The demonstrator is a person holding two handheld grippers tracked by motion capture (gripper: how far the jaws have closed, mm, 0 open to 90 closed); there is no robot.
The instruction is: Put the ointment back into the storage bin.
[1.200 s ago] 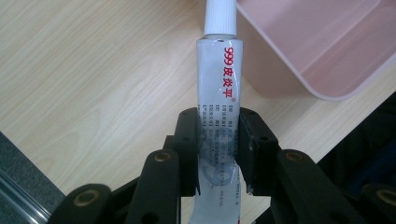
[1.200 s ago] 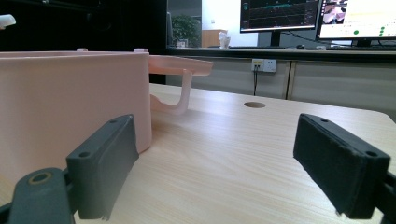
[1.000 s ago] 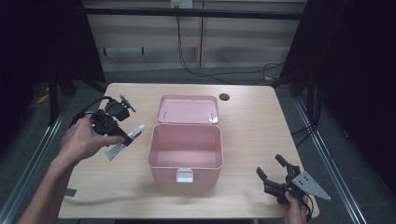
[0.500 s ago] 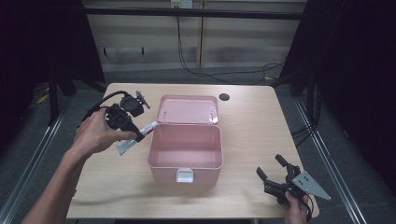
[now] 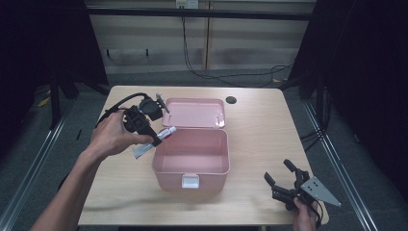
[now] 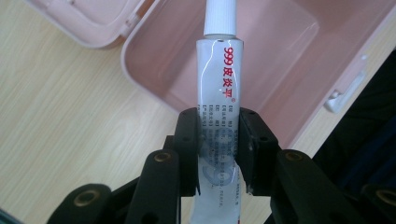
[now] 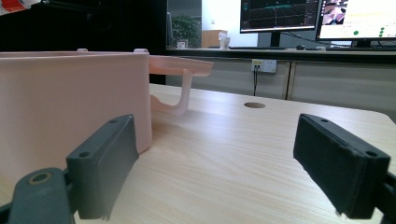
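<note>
Open pink box [image 5: 191, 163] — clamped tube [image 5: 153, 144] over its rim

One tube [image 6: 218, 93], one pink box [image 5: 191, 166], two tools.

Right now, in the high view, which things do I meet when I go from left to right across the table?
left gripper holding the ointment tube → open pink box → right gripper resting near the table's right front corner.
</note>
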